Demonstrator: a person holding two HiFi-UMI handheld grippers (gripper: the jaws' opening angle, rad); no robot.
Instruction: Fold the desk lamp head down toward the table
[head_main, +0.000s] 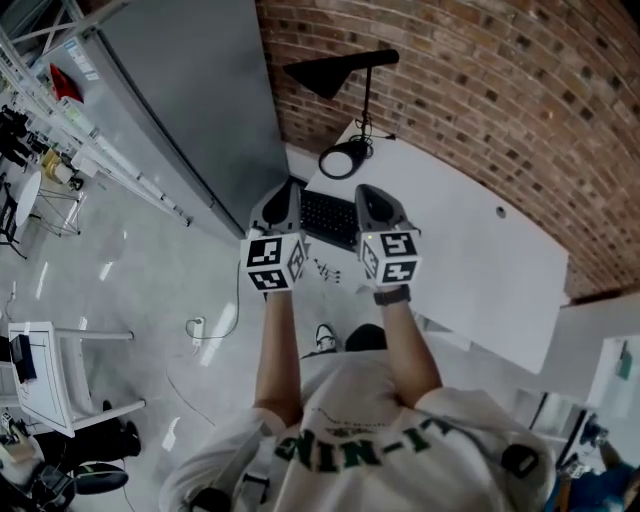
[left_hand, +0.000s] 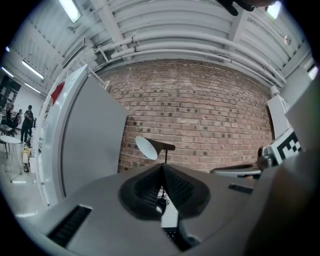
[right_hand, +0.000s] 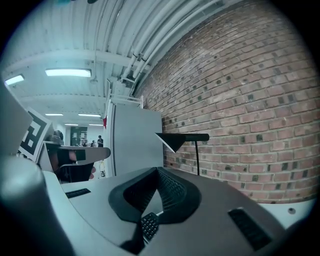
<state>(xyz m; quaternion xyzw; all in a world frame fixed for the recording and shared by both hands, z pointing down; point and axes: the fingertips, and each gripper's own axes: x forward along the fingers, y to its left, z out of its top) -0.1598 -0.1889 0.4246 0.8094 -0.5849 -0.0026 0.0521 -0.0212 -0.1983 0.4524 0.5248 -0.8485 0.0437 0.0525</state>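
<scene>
At twelve o'clock the desk lamp (head_main: 325, 75) looks matt black, against a rough red brick wall (head_main: 480, 90). The table (head_main: 470, 250) is smooth matt white; at nine o'clock the floor (head_main: 140, 290) shines glossy grey.

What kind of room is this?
Probably an office or lab workspace. A white desk holds a keyboard and a black desk lamp, and it stands against a bare brick wall.
</scene>
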